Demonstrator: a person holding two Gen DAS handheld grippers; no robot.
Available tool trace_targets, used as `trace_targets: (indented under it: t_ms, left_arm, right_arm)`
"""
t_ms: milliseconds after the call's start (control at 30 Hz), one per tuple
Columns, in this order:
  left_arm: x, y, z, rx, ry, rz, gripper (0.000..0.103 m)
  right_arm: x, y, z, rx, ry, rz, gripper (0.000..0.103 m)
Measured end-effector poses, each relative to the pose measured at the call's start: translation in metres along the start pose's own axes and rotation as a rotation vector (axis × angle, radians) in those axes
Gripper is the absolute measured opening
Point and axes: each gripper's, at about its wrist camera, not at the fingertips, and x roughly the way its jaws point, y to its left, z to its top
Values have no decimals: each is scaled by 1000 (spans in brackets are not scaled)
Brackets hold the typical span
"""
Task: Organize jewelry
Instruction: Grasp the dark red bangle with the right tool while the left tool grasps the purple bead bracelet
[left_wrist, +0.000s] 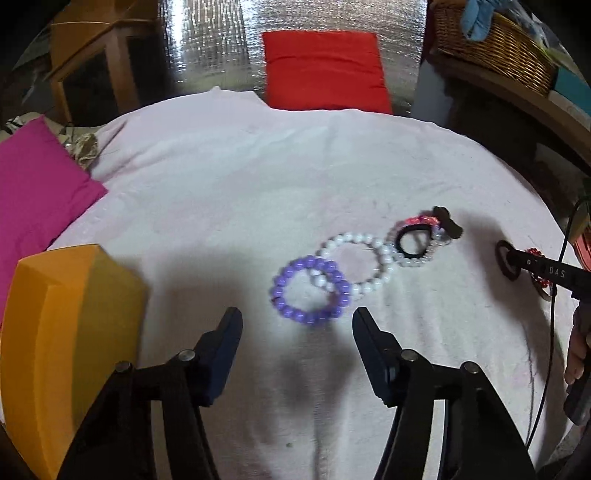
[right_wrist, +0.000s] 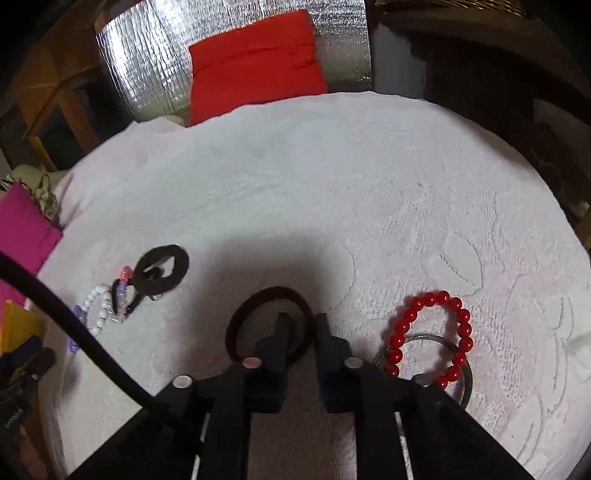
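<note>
From the left wrist view, the left gripper (left_wrist: 297, 321) has its fingers spread wide with nothing between them, just short of a purple beaded bracelet (left_wrist: 310, 291) lying on the white towel-covered desk (left_wrist: 221, 184). The bracelet overlaps a white pearl bracelet (left_wrist: 356, 264).

From the right wrist view, the right gripper (right_wrist: 303, 319) has its fingers drawn narrow, pinching the rim of a dark maroon fabric hair tie (right_wrist: 236, 332). A red beaded bracelet (right_wrist: 458, 314) lies just beside, on a thin metal ring (right_wrist: 469, 380).

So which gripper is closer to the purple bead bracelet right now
Left. The left gripper hangs open right before the purple bead bracelet; the right gripper is off to its right, straddling the dark hair tie.
</note>
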Motion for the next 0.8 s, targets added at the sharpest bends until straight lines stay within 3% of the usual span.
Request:
trace_targets:
  t_ms: [200, 267, 333, 433, 800]
  left_arm:
    - [12, -5, -2, -1, 26, -23, 64]
    - [18, -2, -3, -17, 43, -42, 52]
    - [25, 2, -5, -34, 71, -72, 21]
    - [28, 5, -7, -58, 75, -112, 9]
    - [-2, 20, -12, -83, -6, -140, 2]
  right_arm:
    - [-12, -12, -6, 59, -3, 113, 8]
    - [-16, -11, -7, 64, -2, 130, 8]
    - [-19, -12, -9, 81, 2, 152, 8]
    - [-24, -12, -11, 112, 7, 188, 8]
    - [-32, 7, -13, 104, 5, 234, 8]
